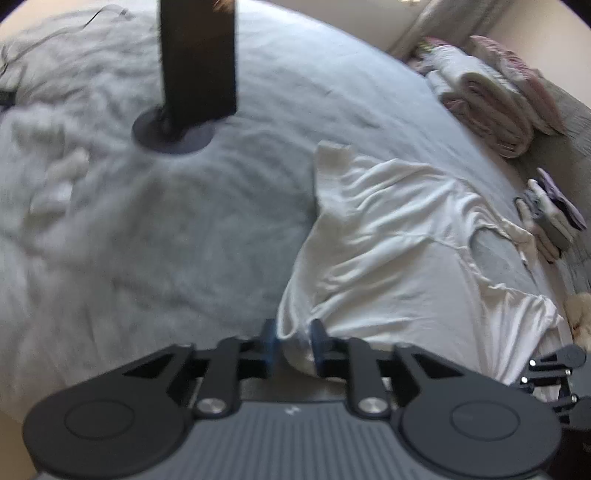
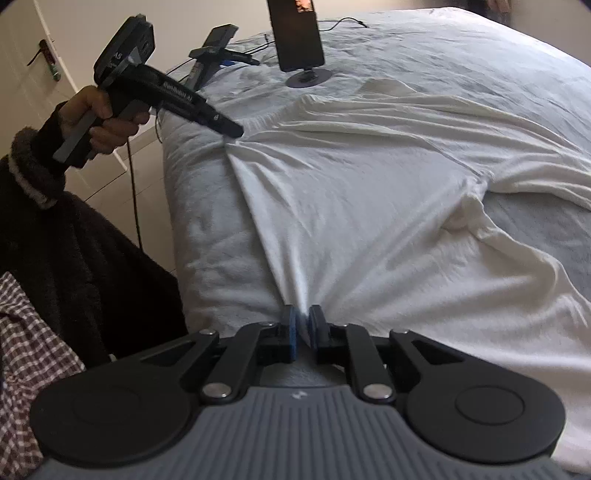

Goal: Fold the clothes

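Seen only from the left wrist: folded pink and white laundry point(image 1: 491, 99) stacked at 2 o'clock. Seen only from the right wrist: a hand point(image 2: 99, 125) at 10 o'clock, gripping the left gripper point(image 2: 236, 133). Lay spread on the bed point(image 2: 461, 59), white shirt point(image 2: 351, 192), long axis from hem at 6 toward 1 o'clock. Clamped on the hem, jaws of left gripper and right gripper point(image 2: 302, 325).

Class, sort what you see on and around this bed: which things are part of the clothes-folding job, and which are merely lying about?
In the job:
white shirt
left gripper
right gripper
bed as work surface

Lying about:
phone on stand
stack of folded pink-and-white linen
small pile of socks
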Tool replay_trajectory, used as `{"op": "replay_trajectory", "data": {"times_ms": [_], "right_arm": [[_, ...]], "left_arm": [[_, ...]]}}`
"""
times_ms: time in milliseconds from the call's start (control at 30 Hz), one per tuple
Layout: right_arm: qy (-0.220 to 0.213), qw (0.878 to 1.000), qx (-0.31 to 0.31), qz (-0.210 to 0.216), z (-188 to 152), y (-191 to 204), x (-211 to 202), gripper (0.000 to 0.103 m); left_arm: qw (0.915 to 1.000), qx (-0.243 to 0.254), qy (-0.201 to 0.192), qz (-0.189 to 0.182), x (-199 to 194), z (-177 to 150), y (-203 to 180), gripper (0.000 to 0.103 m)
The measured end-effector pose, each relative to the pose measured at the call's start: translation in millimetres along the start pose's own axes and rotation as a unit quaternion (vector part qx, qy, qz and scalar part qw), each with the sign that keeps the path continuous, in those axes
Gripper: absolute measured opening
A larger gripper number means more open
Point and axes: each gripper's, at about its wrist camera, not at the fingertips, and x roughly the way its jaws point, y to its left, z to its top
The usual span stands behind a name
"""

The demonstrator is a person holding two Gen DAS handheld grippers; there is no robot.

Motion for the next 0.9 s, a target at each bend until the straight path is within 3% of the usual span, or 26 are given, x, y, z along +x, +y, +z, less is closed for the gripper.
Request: {"op": "replay_trajectory", "data": {"times_ms": [67,100,133,267,533,900], "right_arm": [[-0.004,1.000,-0.006,-0.003,2,2,-3,0.024],[-0.008,1.000,-0.005,-0.004,2,2,-4,0.037],[-0.014,1.000,-0.004,-0.006,3,2,-6,0.041],[-0.031,0.999,0.007,-0.014,6,-2,-11,0.041],[-0.082,0.994,0.042,-0.059,18,-27,-18,0.041],[-0.104,0.987,0.075,-0.096,18,-50,-16,0.041]], "left_arm": [[0.9999,0.014,-0.004,0.004,-2,3,-2,0.040],[0.9997,0.021,-0.006,0.006,-3,4,-3,0.043],[0.9996,0.024,-0.009,0.012,-4,6,-4,0.046],[0.9994,0.011,-0.031,0.010,3,15,-3,0.052],[0.9978,0.015,-0.060,0.022,43,43,-24,0.052],[0.9938,0.023,-0.069,0.084,95,90,-49,0.050]]}}
